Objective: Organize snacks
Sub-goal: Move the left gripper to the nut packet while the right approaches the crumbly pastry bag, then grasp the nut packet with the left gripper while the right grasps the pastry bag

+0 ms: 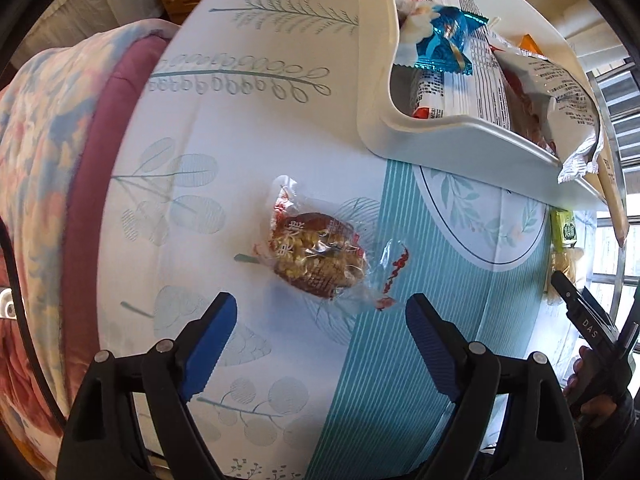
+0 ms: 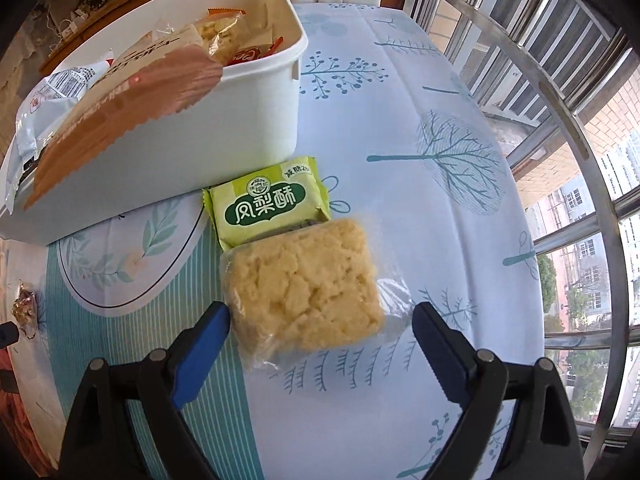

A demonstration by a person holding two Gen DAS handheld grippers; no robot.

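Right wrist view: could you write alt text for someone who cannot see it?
An open blue-padded gripper hangs over a pale yellow crumbly square cake in clear wrap lying on a tree-patterned tablecloth. Its far edge overlaps a green foil pastry packet beside a white plastic bin full of snack bags. Window bars run along the right.

bright daylight from the window (image 2: 580,160), soft shadows, strong fisheye bending at edges

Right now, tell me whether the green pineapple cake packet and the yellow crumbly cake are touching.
Touching. In the right wrist view the yellow crumbly cake in its clear wrap overlaps the lower edge of the green pineapple cake packet, with no tablecloth showing between them.
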